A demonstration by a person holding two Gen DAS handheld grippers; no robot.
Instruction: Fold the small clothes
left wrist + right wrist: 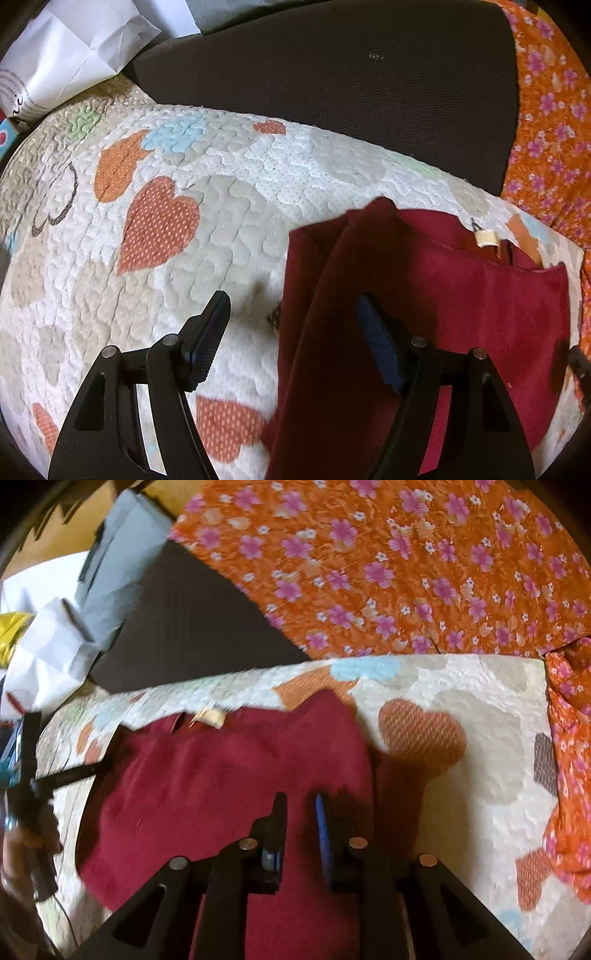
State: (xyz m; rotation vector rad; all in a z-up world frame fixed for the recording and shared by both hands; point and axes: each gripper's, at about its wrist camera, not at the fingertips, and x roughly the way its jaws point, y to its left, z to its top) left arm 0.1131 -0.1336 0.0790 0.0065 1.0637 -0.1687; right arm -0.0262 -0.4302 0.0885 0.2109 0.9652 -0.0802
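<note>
A small dark red garment (461, 295) lies on a quilted heart-print mat (166, 240), with a cream neck label (487, 238) at its far edge. Its left side is folded over in a raised flap (321, 295). My left gripper (291, 314) is open over that flap; the right finger sits over the red cloth, the left finger over the mat. In the right wrist view the garment (207, 786) fills the lower middle. My right gripper (301, 801) hovers over its right part with jaws a narrow gap apart and nothing visibly between them.
An orange floral cloth (388, 572) lies behind and to the right of the mat (480, 775). A dark brown cushion (332, 81) sits beyond the mat. White paper bags (74, 48) lie at the far left. The left gripper's frame (33, 786) shows at the left edge.
</note>
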